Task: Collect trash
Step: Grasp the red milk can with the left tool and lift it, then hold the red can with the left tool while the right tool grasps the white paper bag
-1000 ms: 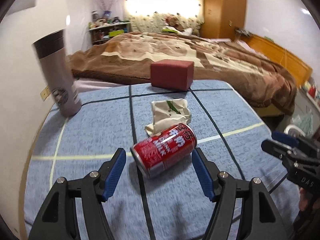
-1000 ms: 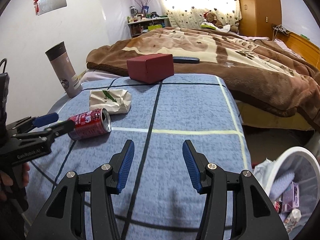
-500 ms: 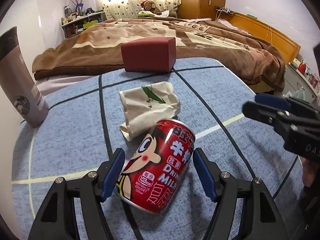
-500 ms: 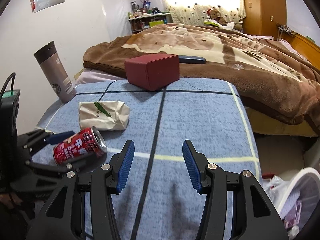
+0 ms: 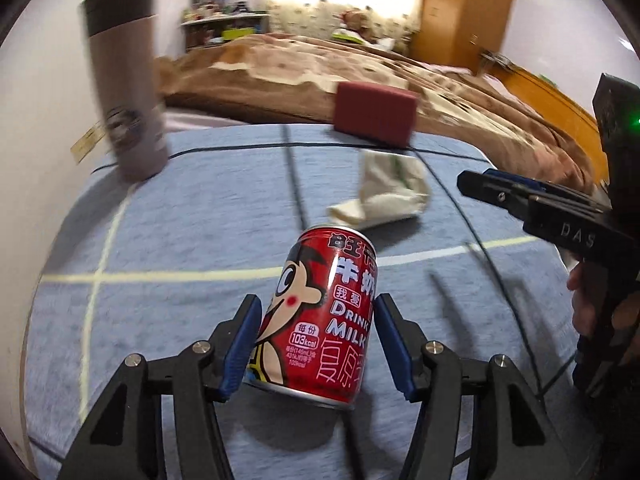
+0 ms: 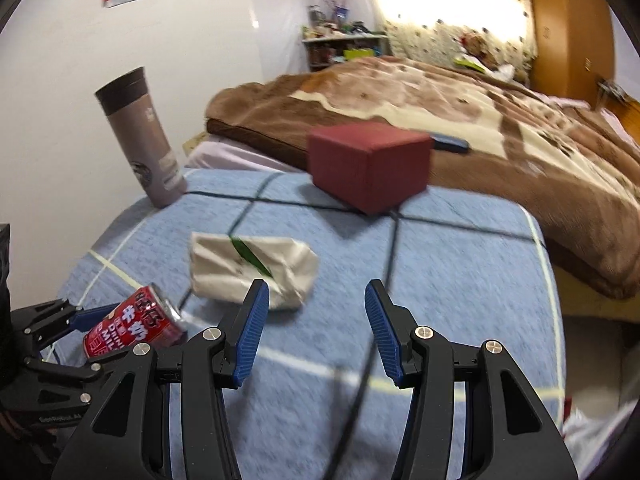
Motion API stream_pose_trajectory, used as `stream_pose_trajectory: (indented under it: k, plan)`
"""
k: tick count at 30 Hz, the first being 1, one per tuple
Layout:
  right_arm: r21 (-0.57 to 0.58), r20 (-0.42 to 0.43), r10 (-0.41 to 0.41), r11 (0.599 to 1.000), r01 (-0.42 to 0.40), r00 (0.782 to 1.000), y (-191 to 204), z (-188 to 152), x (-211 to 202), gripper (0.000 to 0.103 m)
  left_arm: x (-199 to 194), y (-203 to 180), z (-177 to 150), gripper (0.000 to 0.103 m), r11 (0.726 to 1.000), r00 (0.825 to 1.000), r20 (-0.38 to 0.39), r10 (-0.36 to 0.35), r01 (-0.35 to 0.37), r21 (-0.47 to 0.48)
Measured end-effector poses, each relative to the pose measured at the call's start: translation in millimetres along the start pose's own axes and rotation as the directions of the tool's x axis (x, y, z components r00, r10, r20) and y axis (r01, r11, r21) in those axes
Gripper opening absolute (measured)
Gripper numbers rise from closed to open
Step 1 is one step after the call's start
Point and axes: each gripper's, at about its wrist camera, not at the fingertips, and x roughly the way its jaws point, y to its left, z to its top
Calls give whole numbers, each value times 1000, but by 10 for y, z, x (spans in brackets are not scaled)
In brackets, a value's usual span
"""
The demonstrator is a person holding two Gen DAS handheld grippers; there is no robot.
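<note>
A red milk drink can [image 5: 324, 316] sits between the blue pads of my left gripper [image 5: 318, 346], which is shut on it just above the blue checked cloth; the can also shows in the right wrist view [image 6: 134, 326]. A crumpled cream paper bag [image 5: 388, 196] with a green leaf print lies beyond the can, and in the right wrist view [image 6: 252, 266] just ahead of my right gripper [image 6: 316, 330], which is open and empty. The right gripper also shows at the right edge of the left wrist view [image 5: 500, 188].
A grey tumbler [image 6: 140, 136] stands at the table's back left by the wall. A dark red box [image 6: 370, 164] stands at the back edge of the blue cloth table [image 6: 460, 264]. A bed with a brown blanket [image 6: 460, 112] lies behind.
My left gripper has closed on the can and tipped it up off the cloth. My right gripper has moved left and forward toward the paper bag; the bin has left its view.
</note>
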Motion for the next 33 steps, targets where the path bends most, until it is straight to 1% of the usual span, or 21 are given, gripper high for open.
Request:
stream_pose_trajectory:
  k: [3, 7, 8, 10, 11, 12, 15, 18, 21, 22, 23, 24, 25, 26, 27, 29, 30, 31, 32, 33]
  plan:
    - [-18, 22, 53, 998, -52, 998, 38, 100, 73, 52, -30, 122, -29, 60, 999, 1000, 11, 16, -16, -36]
    - [15, 20, 123, 992, -123, 992, -7, 231, 213, 52, -20, 210, -55, 60, 998, 1000, 14, 17, -16, -67]
    - [22, 16, 154, 988, -155, 988, -24, 249, 245, 52, 15, 224, -68, 60, 997, 1000, 5, 31, -31, -69]
    - [23, -1, 184, 983, -184, 983, -27, 262, 296, 52, 104, 263, -108, 60, 995, 999, -24, 38, -40, -90]
    - [23, -19, 230, 973, -230, 973, -42, 257, 332, 52, 111, 270, -126, 60, 995, 999, -20, 33, -35, -93]
    - [29, -40, 260, 966, -259, 965, -58, 242, 359, 52, 98, 271, -131, 60, 995, 999, -10, 32, -32, -91]
    - [20, -54, 265, 964, -264, 963, -66, 183, 343, 52, 95, 299, -118, 60, 994, 1000, -7, 25, -25, -109]
    - [-3, -74, 301, 953, -302, 951, -25, 124, 281, 52, 76, 334, -109, 60, 993, 999, -2, 32, -32, -117]
    - [-55, -127, 332, 938, -341, 935, 114, 57, 224, 52, 58, 363, -118, 60, 991, 1000, 1, 27, -27, -129]
    - [-85, -144, 324, 937, -338, 935, 177, 39, 205, 52, 53, 369, -120, 60, 991, 1000, 2, 27, -26, -132]
    - [-140, -126, 277, 946, -293, 953, 249, 35, 139, 52, 49, 376, -116, 60, 991, 1000, 1, 27, -26, -133]
    - [-165, -91, 254, 950, -266, 963, 262, 54, 76, 52, 54, 375, -116, 60, 991, 1000, 1, 26, -26, -134]
    - [-170, -51, 245, 953, -250, 968, 248, 86, 29, 52, 53, 379, -119, 60, 990, 1000, 2, 25, -24, -136]
    - [-147, -10, 235, 961, -234, 972, 198, 147, 3, 52, 57, 376, -120, 60, 990, 1000, 2, 25, -24, -136]
    - [-118, 10, 225, 968, -222, 974, 145, 202, 6, 52, 59, 378, -119, 60, 991, 1000, 1, 25, -24, -134]
    - [-47, 24, 243, 969, -242, 970, 16, 313, 75, 52, 57, 383, -119, 60, 990, 1000, 2, 24, -23, -136]
    - [-32, 24, 243, 970, -242, 970, -17, 341, 112, 52, 54, 387, -122, 60, 991, 1000, 2, 24, -23, -135]
    - [-29, 22, 246, 969, -246, 969, -35, 359, 147, 53, 55, 390, -122, 60, 991, 1000, 3, 23, -22, -135]
    - [-38, 8, 266, 963, -265, 964, -38, 367, 197, 53, 58, 392, -121, 60, 991, 1000, 4, 22, -22, -135]
    - [-48, -25, 285, 957, -286, 958, -25, 362, 268, 53, 60, 392, -121, 60, 991, 1000, 4, 22, -21, -135]
